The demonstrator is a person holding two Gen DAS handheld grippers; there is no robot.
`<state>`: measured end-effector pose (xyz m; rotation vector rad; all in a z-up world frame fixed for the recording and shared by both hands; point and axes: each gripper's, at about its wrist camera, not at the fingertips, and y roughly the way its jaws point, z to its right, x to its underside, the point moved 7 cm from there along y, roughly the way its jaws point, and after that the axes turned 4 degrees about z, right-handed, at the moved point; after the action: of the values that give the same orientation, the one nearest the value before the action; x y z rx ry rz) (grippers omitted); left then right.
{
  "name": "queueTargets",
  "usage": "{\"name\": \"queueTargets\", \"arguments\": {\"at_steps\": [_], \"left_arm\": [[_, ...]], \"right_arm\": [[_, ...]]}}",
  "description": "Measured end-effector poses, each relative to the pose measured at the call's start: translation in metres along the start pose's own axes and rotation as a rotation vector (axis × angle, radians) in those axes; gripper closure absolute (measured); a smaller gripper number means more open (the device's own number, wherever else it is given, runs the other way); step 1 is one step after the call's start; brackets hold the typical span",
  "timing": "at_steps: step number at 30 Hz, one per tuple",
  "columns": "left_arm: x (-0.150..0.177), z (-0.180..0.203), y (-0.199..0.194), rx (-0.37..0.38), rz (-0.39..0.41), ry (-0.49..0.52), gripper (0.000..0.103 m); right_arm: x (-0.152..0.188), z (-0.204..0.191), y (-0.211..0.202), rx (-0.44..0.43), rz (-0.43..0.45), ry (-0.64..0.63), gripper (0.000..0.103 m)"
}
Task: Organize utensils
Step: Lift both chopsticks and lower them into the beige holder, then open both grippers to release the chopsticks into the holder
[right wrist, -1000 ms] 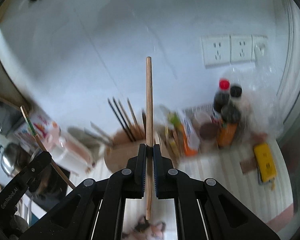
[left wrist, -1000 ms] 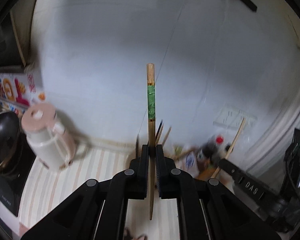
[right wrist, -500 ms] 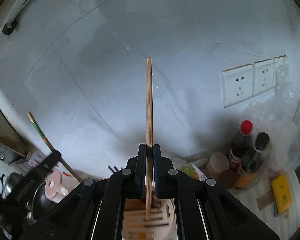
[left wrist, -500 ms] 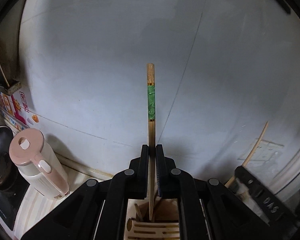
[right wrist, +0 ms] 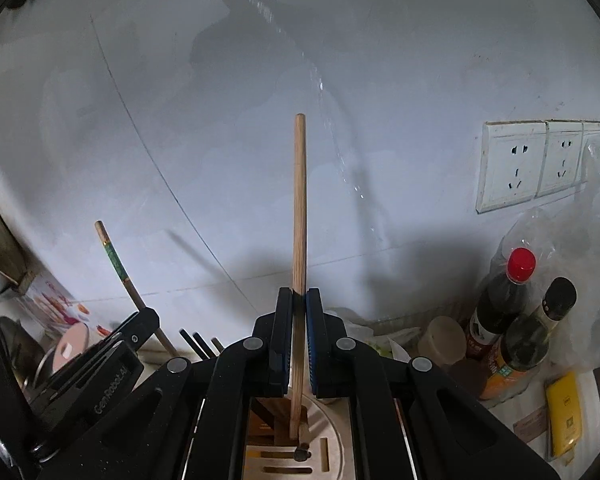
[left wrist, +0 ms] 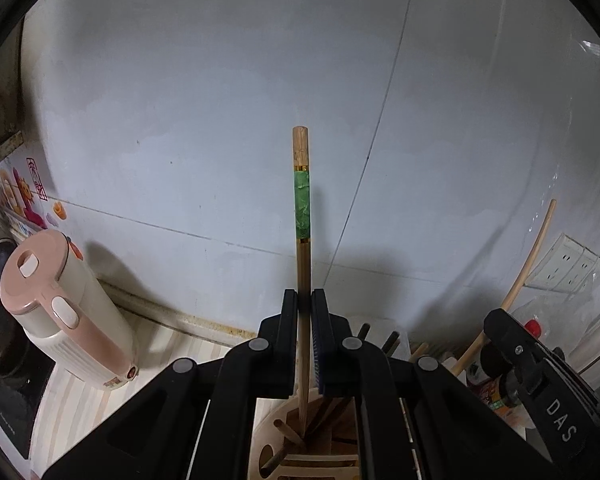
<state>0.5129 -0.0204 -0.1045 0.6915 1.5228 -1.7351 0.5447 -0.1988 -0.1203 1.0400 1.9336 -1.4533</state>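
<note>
Two grippers, left gripper (left wrist: 304, 300) and right gripper (right wrist: 299, 300), each pinch one chopstick (left wrist: 302, 208) upright above the holder (left wrist: 268, 432) below the jaws; next, lower and release.

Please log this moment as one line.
left tool: shut on banded chopstick | right tool: shut on plain chopstick | both over holder

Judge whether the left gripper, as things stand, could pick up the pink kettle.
Probably not: the left gripper is shut on a green-banded chopstick, so its jaws are occupied, and the pink kettle stands off to its side, looking far wider than that narrow grip.
</note>
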Motion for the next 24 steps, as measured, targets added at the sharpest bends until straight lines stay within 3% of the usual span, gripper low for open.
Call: {"name": "queueTargets", "arguments": {"at_steps": [9,11,13,15,19,22,24], "left_arm": [[-0.001,0.005,-0.017,0.027,-0.045,0.031,0.093],[-0.003,0.005,-0.025,0.017,-0.043,0.038,0.084],[-0.006,0.002,-0.036,0.006,-0.033,0.039,0.048],[-0.010,-0.006,-0.047,-0.018,-0.015,0.039,0.034],[-0.007,-0.011,-0.062,-0.042,-0.008,0.073,0.033],[0.002,-0.017,-0.072,-0.083,-0.010,0.119,0.016],[0.011,-0.018,-0.078,-0.104,-0.007,0.143,0.013]], "right_arm": [[0.012,0.001,0.005,-0.020,-0.089,-0.003,0.095],[0.013,0.002,0.003,-0.023,-0.101,-0.002,0.095],[0.014,0.004,-0.001,-0.025,-0.106,0.001,0.090],[0.013,0.005,-0.007,-0.027,-0.107,0.005,0.086],[0.012,0.008,-0.023,-0.018,-0.100,0.004,0.081],[0.011,0.009,-0.039,-0.006,-0.094,-0.011,0.073],[0.016,0.010,-0.050,0.012,-0.091,-0.031,0.066]]}}
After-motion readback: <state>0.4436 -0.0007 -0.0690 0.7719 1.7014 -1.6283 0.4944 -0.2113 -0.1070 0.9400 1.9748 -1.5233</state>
